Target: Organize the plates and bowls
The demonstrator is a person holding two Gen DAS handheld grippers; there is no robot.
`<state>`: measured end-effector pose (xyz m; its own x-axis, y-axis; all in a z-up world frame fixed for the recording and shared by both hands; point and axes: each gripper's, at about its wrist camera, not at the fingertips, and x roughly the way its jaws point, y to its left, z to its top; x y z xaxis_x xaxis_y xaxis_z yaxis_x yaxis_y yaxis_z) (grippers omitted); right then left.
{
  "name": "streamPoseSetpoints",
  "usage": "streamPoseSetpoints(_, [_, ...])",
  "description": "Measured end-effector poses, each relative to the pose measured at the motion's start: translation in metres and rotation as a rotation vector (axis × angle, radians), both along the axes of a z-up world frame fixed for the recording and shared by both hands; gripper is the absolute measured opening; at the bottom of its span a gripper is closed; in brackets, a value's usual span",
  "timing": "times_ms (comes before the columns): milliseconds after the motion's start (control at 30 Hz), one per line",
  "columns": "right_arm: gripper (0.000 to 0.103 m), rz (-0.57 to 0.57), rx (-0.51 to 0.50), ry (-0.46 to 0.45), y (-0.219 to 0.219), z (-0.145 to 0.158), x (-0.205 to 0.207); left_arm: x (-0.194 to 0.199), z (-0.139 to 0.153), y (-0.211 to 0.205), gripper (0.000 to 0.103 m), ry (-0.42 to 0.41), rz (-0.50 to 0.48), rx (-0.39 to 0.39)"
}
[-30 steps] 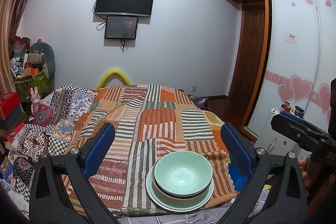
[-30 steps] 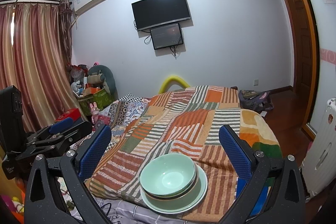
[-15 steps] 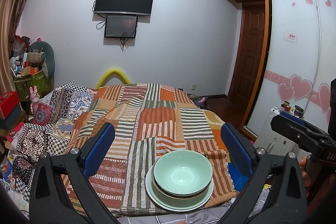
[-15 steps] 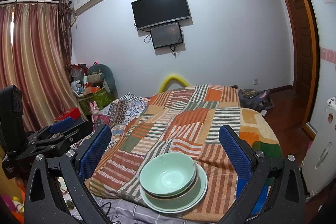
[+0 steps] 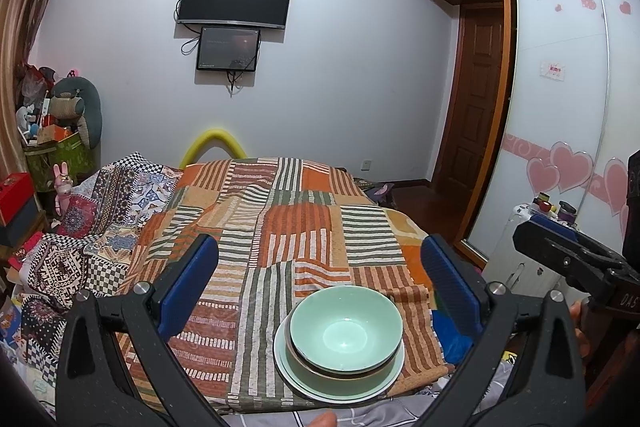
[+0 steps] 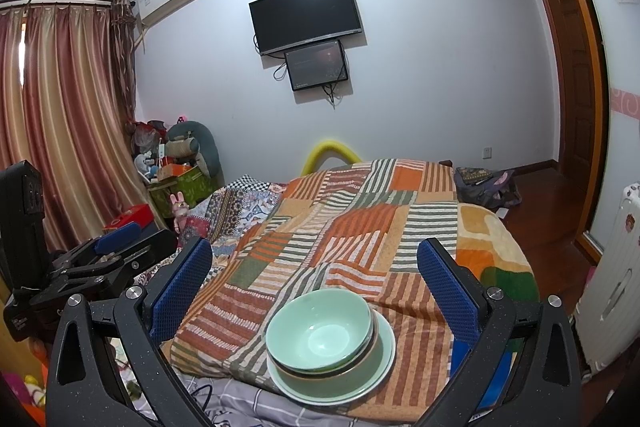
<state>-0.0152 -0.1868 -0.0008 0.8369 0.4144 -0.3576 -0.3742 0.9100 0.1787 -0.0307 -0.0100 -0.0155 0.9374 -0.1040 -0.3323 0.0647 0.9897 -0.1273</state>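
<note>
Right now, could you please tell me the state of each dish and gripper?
Top bowl: empty, nested in lower bowl.
Lower bowl: upright, on plate.
Plate: flat on bedspread.
Left gripper: open, empty.
Right gripper: open, empty.

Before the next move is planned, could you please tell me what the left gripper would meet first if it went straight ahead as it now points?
Probably the striped patchwork bedspread, beyond the pale green bowl lying lower; the left gripper is open, and depth is uncertain.
</note>
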Motion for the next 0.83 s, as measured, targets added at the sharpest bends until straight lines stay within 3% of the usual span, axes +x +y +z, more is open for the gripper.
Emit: streamPoseSetpoints(833, [0.102,-0.004,0.002,0.010,-0.0006,-0.0036,0.0031,0.0029,-0.0019,-0.0033,0.103,-0.009,-0.023,0.006])
